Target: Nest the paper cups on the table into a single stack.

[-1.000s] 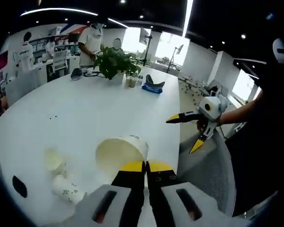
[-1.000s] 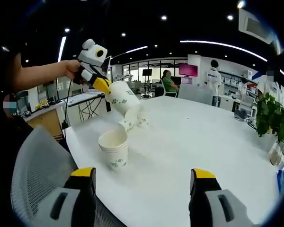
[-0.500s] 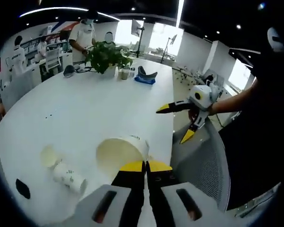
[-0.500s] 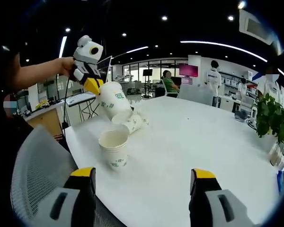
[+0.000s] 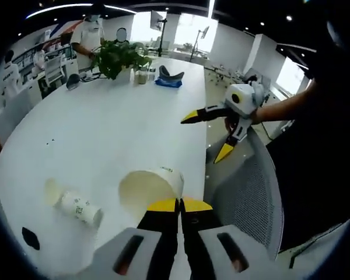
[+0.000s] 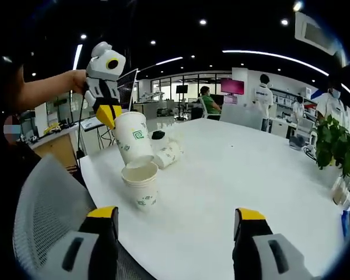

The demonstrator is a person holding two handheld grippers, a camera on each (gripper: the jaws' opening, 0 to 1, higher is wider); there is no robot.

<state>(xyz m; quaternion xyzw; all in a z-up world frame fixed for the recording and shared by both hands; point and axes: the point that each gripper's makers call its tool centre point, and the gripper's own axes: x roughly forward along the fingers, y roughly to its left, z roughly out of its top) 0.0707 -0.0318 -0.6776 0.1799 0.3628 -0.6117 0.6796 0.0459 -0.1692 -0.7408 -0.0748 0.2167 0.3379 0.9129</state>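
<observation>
My left gripper (image 5: 179,204) is shut on the rim of a white paper cup (image 5: 147,188) with green print. In the right gripper view that left gripper (image 6: 107,111) holds the cup (image 6: 133,142) nearly upright, its base just above the open mouth of a short stack of cups (image 6: 140,184) standing near the table's edge. Another cup (image 6: 167,154) lies on its side behind the stack; it lies at the lower left (image 5: 77,205) in the left gripper view. My right gripper (image 6: 175,214) stands open and holds nothing, away from the cups. The left gripper view has it (image 5: 207,135) beyond the table's edge.
The long white table (image 6: 233,175) carries a small black object (image 6: 157,135) near the lying cup and a potted plant (image 5: 114,55) at its far end. A grey mesh chair (image 6: 44,210) stands against the near edge. People stand in the background.
The left gripper has swung the held cup from tilted to nearly upright and brought it down over the stack's mouth. The right gripper has stayed open and still.
</observation>
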